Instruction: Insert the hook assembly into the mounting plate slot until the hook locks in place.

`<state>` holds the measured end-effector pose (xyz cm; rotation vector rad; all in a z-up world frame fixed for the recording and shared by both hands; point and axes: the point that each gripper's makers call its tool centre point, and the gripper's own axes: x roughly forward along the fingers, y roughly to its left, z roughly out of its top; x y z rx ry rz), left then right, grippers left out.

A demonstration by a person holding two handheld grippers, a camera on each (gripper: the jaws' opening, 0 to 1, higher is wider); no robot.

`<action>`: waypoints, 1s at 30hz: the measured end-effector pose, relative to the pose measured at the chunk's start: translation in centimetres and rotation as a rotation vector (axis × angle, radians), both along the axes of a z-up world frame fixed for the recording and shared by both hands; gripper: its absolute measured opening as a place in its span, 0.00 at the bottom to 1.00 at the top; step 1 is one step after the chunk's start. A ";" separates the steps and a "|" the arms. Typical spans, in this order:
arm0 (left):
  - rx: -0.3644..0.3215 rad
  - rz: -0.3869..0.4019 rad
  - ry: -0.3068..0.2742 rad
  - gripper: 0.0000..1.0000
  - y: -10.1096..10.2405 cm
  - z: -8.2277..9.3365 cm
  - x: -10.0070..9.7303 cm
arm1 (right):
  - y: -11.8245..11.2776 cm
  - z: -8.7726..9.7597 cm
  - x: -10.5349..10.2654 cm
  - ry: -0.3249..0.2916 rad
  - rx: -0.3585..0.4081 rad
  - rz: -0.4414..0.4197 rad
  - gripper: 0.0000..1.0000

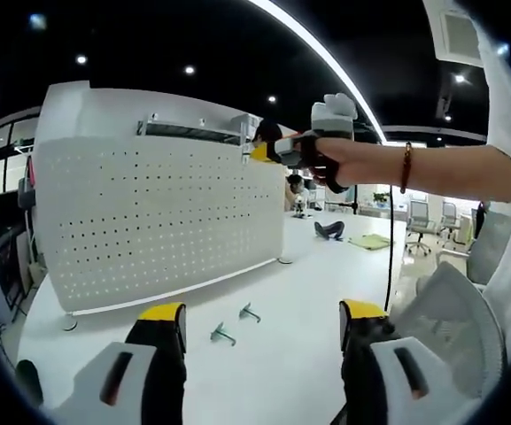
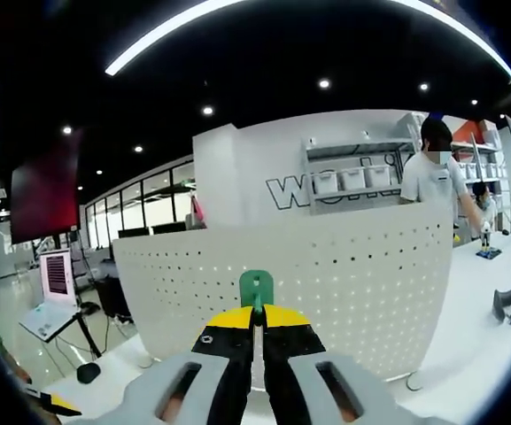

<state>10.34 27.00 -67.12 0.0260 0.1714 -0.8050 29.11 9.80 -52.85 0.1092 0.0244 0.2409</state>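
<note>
A white pegboard mounting plate [image 1: 158, 226] stands upright on the white table [image 1: 308, 292]. Two green hooks lie on the table in front of it, one hook [image 1: 222, 334] nearer me and a second hook [image 1: 250, 312] just beyond. My left gripper [image 1: 264, 323] is open above the table, nothing between its yellow-tipped jaws. My right gripper [image 1: 268, 150], held by a hand, reaches to the plate's upper right edge. In the right gripper view the right gripper [image 2: 256, 317] is shut on a green hook [image 2: 256, 288], held close before the perforated plate [image 2: 326, 266].
A white mesh chair [image 1: 454, 319] stands at the right of the table. A black object [image 1: 329, 230] and a yellow-green mat [image 1: 372, 241] lie further back. A person [image 2: 437, 181] stands behind the plate near shelves. A laptop stand [image 2: 56, 310] is at the left.
</note>
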 end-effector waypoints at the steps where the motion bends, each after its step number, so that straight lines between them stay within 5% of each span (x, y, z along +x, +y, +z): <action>1: 0.009 -0.002 -0.003 0.72 0.0 -0.1 0.0 | -0.1 0.1 0.1 -0.002 0.003 -0.003 0.01; 30: 0.020 0.045 -0.017 0.75 1.5 0.5 1.1 | -1.8 1.2 4.1 -0.009 -0.004 -0.051 0.01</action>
